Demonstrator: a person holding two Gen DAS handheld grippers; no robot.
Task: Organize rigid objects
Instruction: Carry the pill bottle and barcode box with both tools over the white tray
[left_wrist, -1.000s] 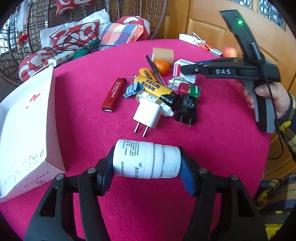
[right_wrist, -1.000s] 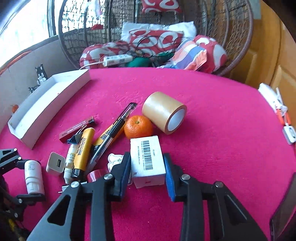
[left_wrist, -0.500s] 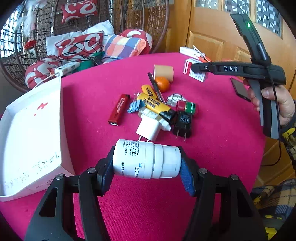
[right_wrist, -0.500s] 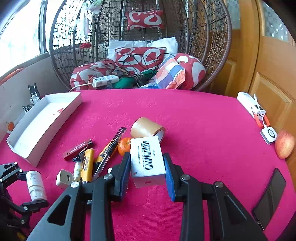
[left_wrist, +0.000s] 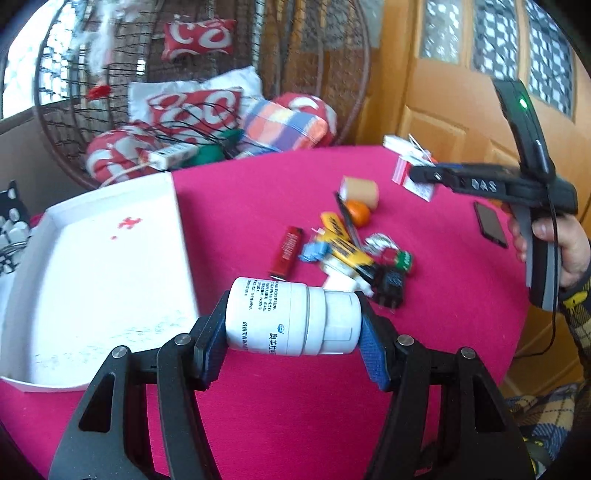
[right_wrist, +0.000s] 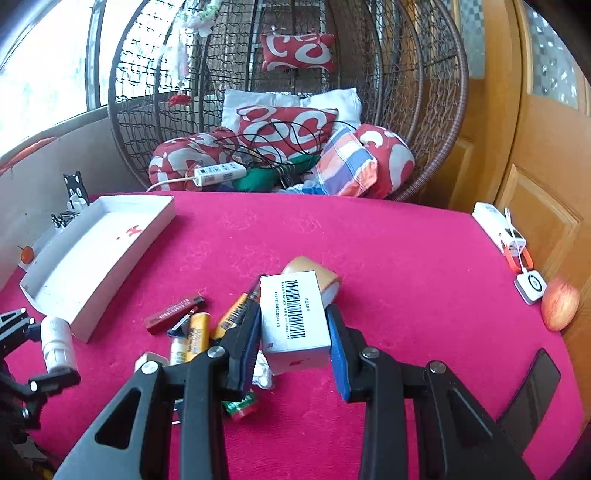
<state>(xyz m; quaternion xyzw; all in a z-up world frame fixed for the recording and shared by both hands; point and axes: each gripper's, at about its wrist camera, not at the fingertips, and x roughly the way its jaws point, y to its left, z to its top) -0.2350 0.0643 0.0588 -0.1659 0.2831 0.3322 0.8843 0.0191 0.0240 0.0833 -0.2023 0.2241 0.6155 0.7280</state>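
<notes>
Fingers (left_wrist: 364, 334) clamped on white bottle (left_wrist: 291, 317), others gripping barcode box (right_wrist: 293, 319): carry level, clear tray (left_wrist: 183, 236) wall, lower inside, then release.

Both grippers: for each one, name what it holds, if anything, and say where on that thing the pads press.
Left gripper: white bottle, lying sideways, clamped end to end, base and cap. Right gripper: small white barcoded box, pinched on its two opposite side faces.
</notes>
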